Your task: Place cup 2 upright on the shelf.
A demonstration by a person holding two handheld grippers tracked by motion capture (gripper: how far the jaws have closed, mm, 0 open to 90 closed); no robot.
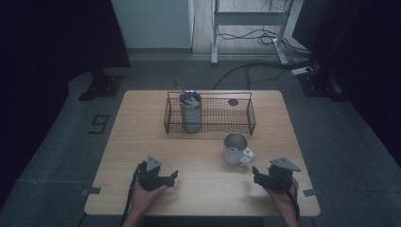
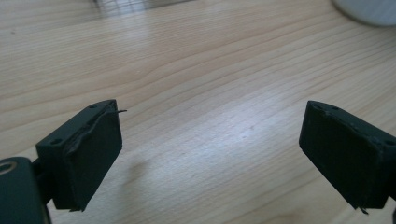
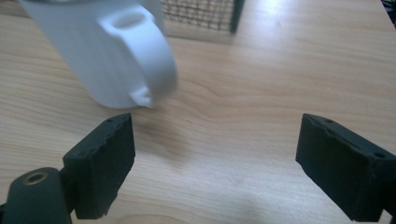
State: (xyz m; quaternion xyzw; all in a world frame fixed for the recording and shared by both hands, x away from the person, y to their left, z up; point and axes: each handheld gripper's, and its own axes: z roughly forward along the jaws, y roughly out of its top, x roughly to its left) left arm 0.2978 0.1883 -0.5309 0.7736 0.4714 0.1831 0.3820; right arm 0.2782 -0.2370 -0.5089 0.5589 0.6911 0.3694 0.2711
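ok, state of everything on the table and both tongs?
left tongs: open, holding nothing, low over the table
right tongs: open, holding nothing, just short of the mug's handle
white mug: upright on the table, handle toward the right tongs
steel tumbler: upright in the wire basket, utensils inside

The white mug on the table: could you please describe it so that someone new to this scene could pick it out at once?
Start at the wooden table and find the black wire basket along its far side. Just in front of the basket's right end, near the right gripper, stands the white mug. Unlike the tall metal tumbler inside the basket, it is short, white, has a handle and sits outside.
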